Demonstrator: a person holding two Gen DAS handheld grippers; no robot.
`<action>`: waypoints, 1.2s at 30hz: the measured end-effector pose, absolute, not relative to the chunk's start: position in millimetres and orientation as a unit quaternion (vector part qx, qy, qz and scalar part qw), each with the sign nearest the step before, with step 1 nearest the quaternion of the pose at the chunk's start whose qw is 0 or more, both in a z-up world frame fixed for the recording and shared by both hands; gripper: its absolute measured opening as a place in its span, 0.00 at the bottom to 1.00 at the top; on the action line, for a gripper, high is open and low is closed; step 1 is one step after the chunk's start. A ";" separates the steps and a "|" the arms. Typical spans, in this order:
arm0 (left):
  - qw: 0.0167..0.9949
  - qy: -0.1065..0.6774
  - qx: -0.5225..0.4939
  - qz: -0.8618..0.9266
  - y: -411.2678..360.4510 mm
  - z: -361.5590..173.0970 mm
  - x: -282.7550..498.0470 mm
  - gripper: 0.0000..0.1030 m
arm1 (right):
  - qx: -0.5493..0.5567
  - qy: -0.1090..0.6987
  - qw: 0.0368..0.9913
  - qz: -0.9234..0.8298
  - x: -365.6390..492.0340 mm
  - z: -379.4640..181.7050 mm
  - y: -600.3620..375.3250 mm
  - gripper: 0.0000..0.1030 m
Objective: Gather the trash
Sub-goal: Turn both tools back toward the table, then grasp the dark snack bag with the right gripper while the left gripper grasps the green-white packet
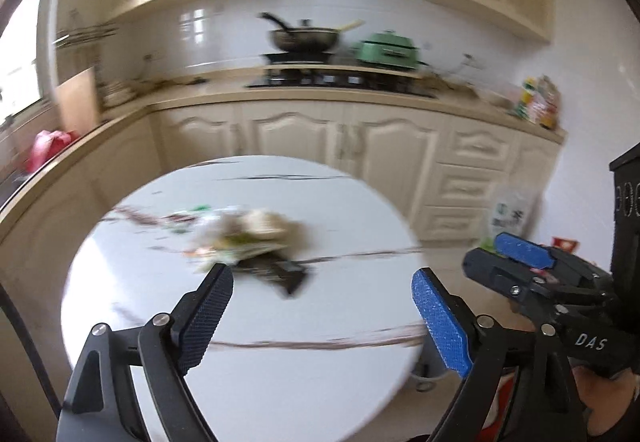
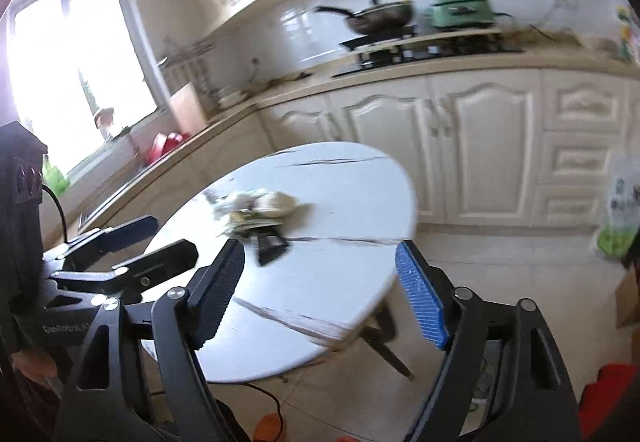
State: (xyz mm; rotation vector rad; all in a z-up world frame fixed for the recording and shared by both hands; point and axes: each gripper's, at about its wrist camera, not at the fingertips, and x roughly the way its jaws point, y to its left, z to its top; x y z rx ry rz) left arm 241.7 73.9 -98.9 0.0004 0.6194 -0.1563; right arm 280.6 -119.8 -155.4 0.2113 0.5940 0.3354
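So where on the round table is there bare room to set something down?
The round table is bare along its near half, toward the grippers, and along its far rim by the cabinets. Only the middle is crowded, where the trash pile sits.

The round table point(image 1: 260, 382) is white with thin dark wavy lines, like marble. The trash pile point(image 1: 248, 238) on it is blurry, but it looks cream, yellow-green and a bit of black. The left gripper point(image 1: 320, 314) is black, with dark blue bumpy pads on its fingers point(image 1: 440, 322). The right gripper point(image 2: 320, 290) is black too, and one pad is bright blue. The cupboards point(image 1: 312, 137) are cream with curvy shapes on the doors. The wall point(image 1: 360, 1) is white. The pan point(image 1: 304, 37) on the stove is dark, and the pot point(image 1: 390, 47) next to it is light green. A pink-red thing point(image 1: 48, 147) sits on the tan counter point(image 1: 200, 97).
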 end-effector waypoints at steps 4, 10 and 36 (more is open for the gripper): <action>0.948 0.317 -0.020 -0.039 119.2 -103.7 225.8 0.86 | 0.059 0.320 0.928 0.184 312.5 -162.3 -67.1 0.75; 0.939 0.342 -0.048 0.007 174.9 -106.0 225.0 0.86 | 0.000 0.384 0.902 0.196 368.2 -195.4 -17.4 0.75; 0.911 0.411 -0.026 -0.015 139.6 -142.9 382.3 0.86 | -0.090 0.445 0.858 0.240 430.5 -260.4 0.4 0.26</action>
